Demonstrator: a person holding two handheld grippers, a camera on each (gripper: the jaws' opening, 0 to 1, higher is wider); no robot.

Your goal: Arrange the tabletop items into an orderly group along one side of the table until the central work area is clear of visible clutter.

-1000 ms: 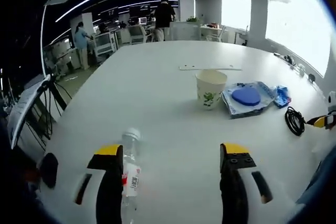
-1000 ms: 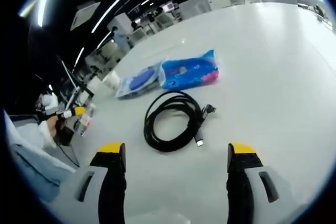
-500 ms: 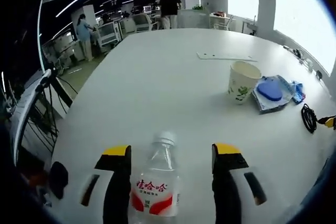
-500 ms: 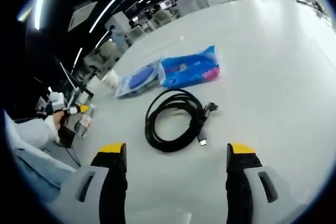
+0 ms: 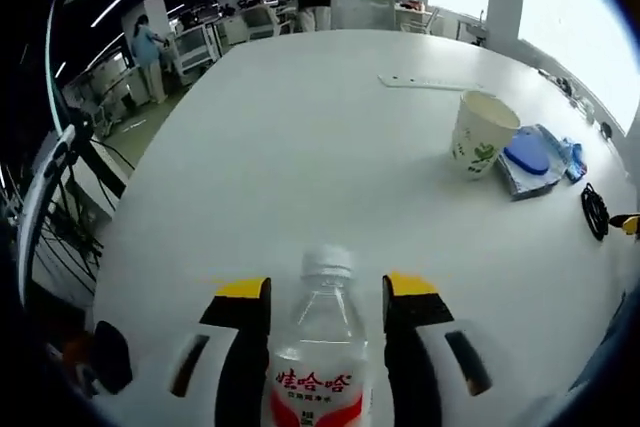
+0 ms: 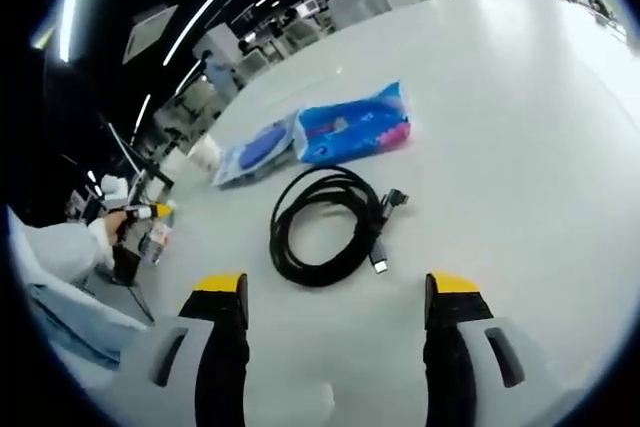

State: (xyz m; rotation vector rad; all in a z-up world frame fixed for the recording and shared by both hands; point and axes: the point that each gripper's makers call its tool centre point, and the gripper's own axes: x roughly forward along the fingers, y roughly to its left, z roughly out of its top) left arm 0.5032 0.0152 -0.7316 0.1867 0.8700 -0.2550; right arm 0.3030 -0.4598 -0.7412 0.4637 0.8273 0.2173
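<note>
Now we have the water bottle (image 5: 318, 362) between the jaws of the left gripper (image 5: 327, 289), which are close at both its sides, though we cannot tell if they press it; we should squeeze it low and firmly before carrying it beside the paper cup (image 5: 479, 133) far ahead to the right. Meanwhile the right gripper (image 6: 334, 286) hangs wide open, with the coiled black cable (image 6: 327, 224) just ahead of its jaws and the blue packet (image 6: 353, 125) beyond it.

White table (image 5: 300, 127), paper cup (image 5: 478, 135), blue packets (image 6: 352, 125), coiled black cable (image 6: 325, 225), perhaps a strip (image 5: 430, 82)
</note>
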